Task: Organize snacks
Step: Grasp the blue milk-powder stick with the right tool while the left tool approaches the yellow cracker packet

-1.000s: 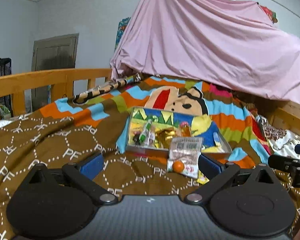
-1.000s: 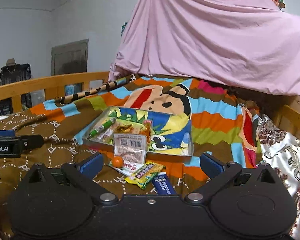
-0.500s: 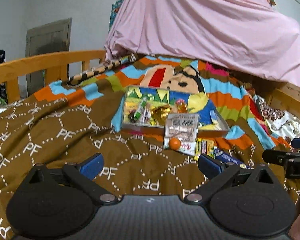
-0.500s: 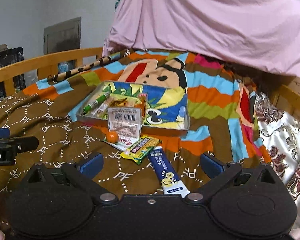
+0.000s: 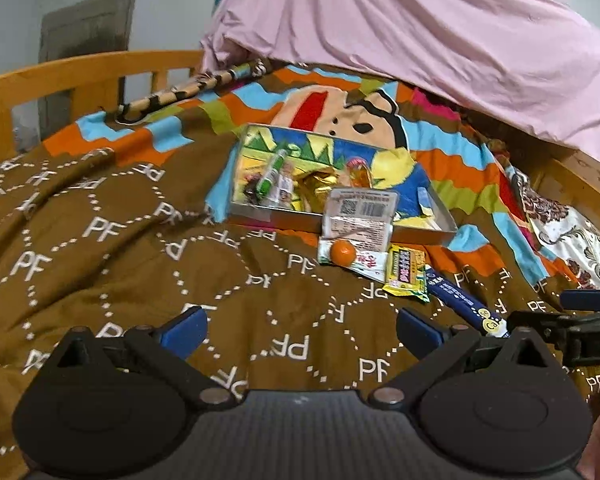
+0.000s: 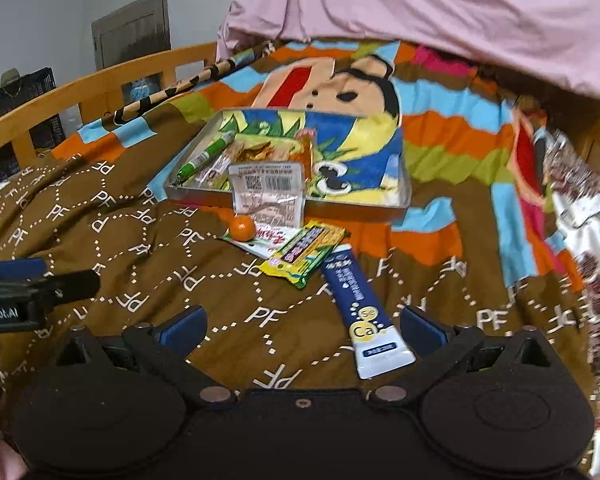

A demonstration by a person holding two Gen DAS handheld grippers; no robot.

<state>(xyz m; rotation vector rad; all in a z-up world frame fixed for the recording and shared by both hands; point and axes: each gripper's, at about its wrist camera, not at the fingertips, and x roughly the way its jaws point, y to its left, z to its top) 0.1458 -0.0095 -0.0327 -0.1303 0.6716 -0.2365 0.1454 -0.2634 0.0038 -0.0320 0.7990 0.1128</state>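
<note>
Both views have tilted down and closed in on the bed: we now see the blue tube [image 6: 362, 304] just ahead of our right gripper [image 6: 300, 326], near the tin [image 6: 352, 203]. Right and left gripper [image 5: 300, 328] gape wide, empty; a pick looks imminent.

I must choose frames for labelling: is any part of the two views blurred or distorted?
Right wrist view: floral cloth at the right edge is motion-smeared, blue packet stays readable. Left wrist view: sharp overall, wooden rail bowed by fisheye.
</note>
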